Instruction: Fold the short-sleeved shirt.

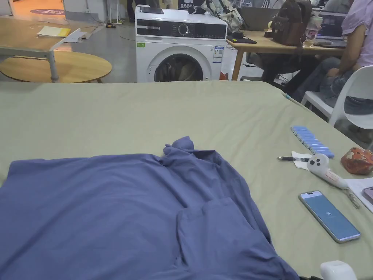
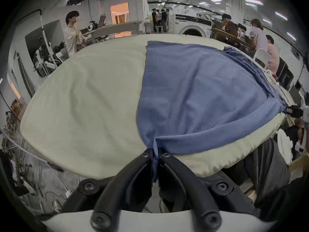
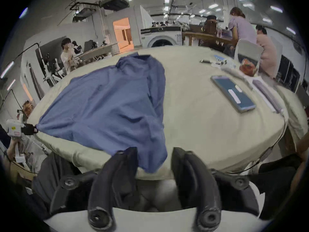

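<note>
The one blue short-sleeved shirt (image 1: 120,215) lies spread, still rumpled, on the near part of the cloth-covered surface (image 1: 145,109), its near edge at the surface's front edge, so this looks like the flattening step before any fold. The left claw (image 2: 156,153) pinches the shirt's near corner between pressed-together jaws, while the right claw (image 3: 154,152) stands spread with the other near corner hanging loose between its jaws; next it likely must close there and pull taut. To the right lie one phone (image 1: 329,216), one pen (image 1: 291,158) and one white handheld device (image 1: 326,169).
</note>
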### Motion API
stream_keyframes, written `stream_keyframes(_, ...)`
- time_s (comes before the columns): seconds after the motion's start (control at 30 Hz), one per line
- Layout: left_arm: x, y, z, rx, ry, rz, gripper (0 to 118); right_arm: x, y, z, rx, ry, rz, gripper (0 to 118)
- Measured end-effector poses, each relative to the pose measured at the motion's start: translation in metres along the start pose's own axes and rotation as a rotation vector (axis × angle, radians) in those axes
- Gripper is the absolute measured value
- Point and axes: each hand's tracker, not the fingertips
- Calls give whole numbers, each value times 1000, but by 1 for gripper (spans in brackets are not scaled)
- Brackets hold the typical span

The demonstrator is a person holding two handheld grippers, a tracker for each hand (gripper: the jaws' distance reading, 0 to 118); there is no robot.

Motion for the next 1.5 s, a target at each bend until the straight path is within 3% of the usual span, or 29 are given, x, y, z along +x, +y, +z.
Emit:
stream_keyframes(0.07, -1, -1, 0, 2, 0, 3, 0, 0, 1, 5, 29, -12, 8, 24)
stream_keyframes(0.1, -2, -1, -1, 3, -5, 15, 0, 2, 4, 7, 34, -5, -9, 7)
stream_keyframes(0.13, -4, -2, -1, 6, -10, 26, 0, 4, 5, 7, 37, 30, -39, 6)
stream_keyframes(0.23, -9, -3, 0, 18, -30, 58, 0, 1, 4, 12, 37, 12, -20, 3)
stream_keyframes(0.33, -24, 6, 9, 32, -124, 162, 0, 0, 20, 20, 81, 78, -117, 3)
stream_keyframes(0.53, -30, 90, 15, 235, -117, 146, 0, -3, 94, -2, 161, 42, -122, 3)
stream_keyframes(0.83, -17, 181, -65, 160, -56, 137, 0, -17, 163, -93, 86, -63, -101, 3)
stream_keyframes(0.87, -16, 181, -69, 160, -58, 137, 0, -18, 163, -98, 75, -85, -99, 5)
stream_keyframes(0.9, -15, 182, -72, 151, -64, 136, 1, -18, 164, -104, 65, -100, -88, 19)
stream_keyframes(0.93, -12, 181, -73, 148, -44, 130, 14, -18, 163, -106, 54, -129, -77, 41)
stream_keyframes(0.97, -9, 178, -68, 179, -8, 132, 46, -18, 161, -106, 62, -147, -84, 61)
stream_keyframes(1.0, -8, 174, -64, 202, -28, 142, 92, -17, 160, -103, 79, -147, -91, 69)
stream_keyframes(1.03, -9, 171, -57, 243, -37, 141, 97, -16, 159, -98, 106, -141, -110, 68)
stream_keyframes(1.13, -6, 166, -37, 309, -57, 153, 94, -19, 156, -81, 185, -69, -156, 68)
stream_keyframes(1.23, 6, 163, -18, 380, -82, 144, 87, -40, 155, -65, 241, -26, -79, 68)
stream_keyframes(1.27, 3, 163, -20, 408, -109, 156, 74, -49, 156, -62, 237, -1, -46, 65)
stream_keyframes(1.3, 7, 162, -16, 427, -136, 160, 43, -57, 156, -59, 239, 13, -26, 53)
stream_keyframes(1.37, 20, 163, -9, 424, -138, 141, 3, -67, 157, -64, 254, 47, 22, 17)
stream_keyframes(1.4, 24, 164, -10, 425, -127, 114, 0, -74, 158, -64, 251, 50, 33, 0)
stream_keyframes(1.5, 36, 164, -7, 411, -141, 51, 0, -87, 160, -68, 230, 44, 72, 0)
